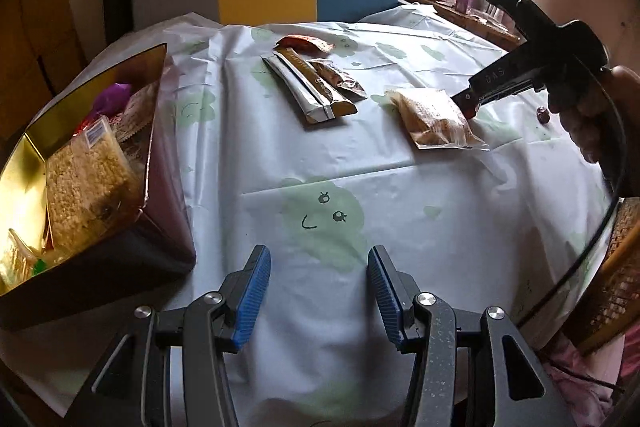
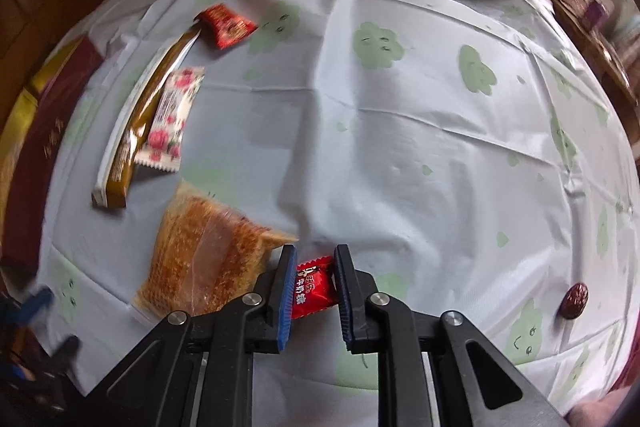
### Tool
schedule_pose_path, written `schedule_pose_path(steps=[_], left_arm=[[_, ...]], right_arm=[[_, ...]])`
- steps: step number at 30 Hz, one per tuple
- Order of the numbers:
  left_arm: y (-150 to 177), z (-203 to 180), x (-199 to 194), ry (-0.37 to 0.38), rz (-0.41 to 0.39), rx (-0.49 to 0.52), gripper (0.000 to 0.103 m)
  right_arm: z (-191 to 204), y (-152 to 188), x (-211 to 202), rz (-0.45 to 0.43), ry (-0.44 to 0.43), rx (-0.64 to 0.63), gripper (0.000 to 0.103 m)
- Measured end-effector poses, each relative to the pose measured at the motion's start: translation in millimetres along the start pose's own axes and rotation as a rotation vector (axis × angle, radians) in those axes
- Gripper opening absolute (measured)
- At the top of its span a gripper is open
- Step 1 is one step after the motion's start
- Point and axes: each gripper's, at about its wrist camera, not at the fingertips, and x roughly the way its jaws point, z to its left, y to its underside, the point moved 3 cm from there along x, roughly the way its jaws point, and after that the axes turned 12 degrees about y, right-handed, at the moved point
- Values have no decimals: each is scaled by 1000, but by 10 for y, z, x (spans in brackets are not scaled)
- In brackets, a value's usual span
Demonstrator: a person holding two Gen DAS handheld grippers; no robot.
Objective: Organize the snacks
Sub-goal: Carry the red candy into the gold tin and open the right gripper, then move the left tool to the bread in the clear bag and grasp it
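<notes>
A small red candy sits between the blue pads of the right tool, held by its wrapper just above the surface. The pads are drawn in narrow and press the wrapper from both sides. Just to the left of this tool lies a clear bag of golden crisp cake, its near corner almost touching the left pad. Farther ahead and to the left lie a long brown and white bar, a pink flowered packet leaning against it, and a red packet at the bar's far end. Well off to the right of the tool a single dried date rests on the cloth.

The left tool hangs wide open with nothing between its pads, above a green smiling cloud printed on the pale tablecloth. To its left stands an open gold-lined box with wrapped snacks inside, a large rice cake pack among them. Ahead of it the bar and the cake bag lie on the surface, and the right tool reaches down at the cake bag's far edge.
</notes>
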Motion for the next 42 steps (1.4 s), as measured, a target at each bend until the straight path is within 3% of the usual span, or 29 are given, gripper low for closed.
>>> schedule_pose_path(steps=[7, 11, 21, 25, 26, 28, 29, 35, 42], left_arm=[[41, 56, -8, 34, -38, -6, 54], [58, 77, -6, 48, -60, -10, 55], [68, 103, -17, 71, -89, -13, 56], [74, 110, -19, 79, -92, -18, 56], [76, 108, -20, 78, -93, -14, 56], [78, 107, -19, 79, -95, -14, 57], [82, 110, -23, 80, -95, -15, 57], [82, 102, -18, 79, -97, -16, 57], [77, 104, -10, 71, -94, -11, 57]], right_arm=[[-169, -155, -170, -47, -20, 61, 19], [-1, -271, -436, -101, -97, 29, 19], [1489, -488, -1202, -221, -373, -275, 19], [2023, -551, -1414, -241, -483, -337, 20], [2163, -550, -1422, -232, -510, -356, 23], [2312, -580, -1359, -198, -542, -365, 39], [2373, -586, -1327, -178, -547, -367, 39], [2340, -534, -1233, -170, -517, -345, 39], [1789, -548, -1043, -156, -450, -247, 39]])
